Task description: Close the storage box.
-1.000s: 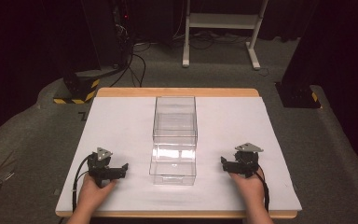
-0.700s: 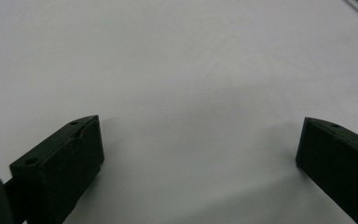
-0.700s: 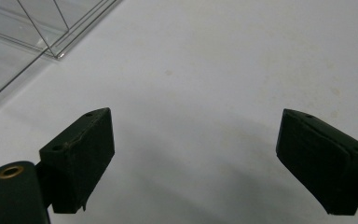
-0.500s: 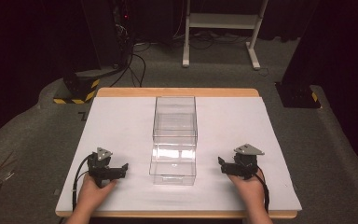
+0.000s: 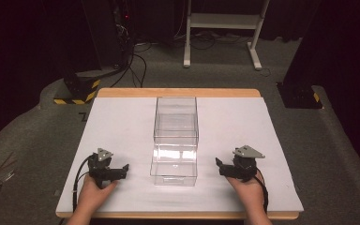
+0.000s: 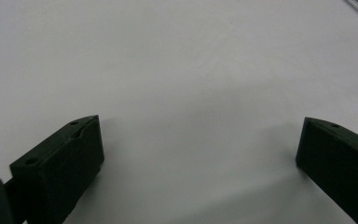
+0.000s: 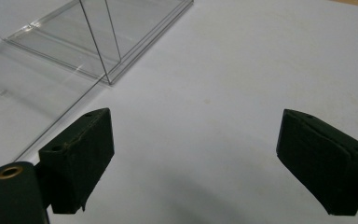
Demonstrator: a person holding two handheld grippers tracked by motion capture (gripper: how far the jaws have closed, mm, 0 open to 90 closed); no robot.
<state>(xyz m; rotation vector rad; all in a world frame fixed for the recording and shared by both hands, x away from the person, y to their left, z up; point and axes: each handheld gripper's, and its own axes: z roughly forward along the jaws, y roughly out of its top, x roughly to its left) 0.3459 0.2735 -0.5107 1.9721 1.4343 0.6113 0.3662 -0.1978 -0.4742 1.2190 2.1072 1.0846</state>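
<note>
The right hand-held gripper (image 5: 221, 167), jaws wide and holding nothing, is creeping toward the clear box (image 5: 176, 140) at mid-frame on the counter (image 5: 122, 122). The left hand-held gripper (image 5: 120, 170), also wide, is waiting at lower left. A grab looks close.

Both hands rest low at the near edge, the left gripper (image 5: 123, 169) near left and the right gripper (image 5: 219, 165) near right, each pointing inward toward the other, jaws spread wide with nothing between them.
</note>
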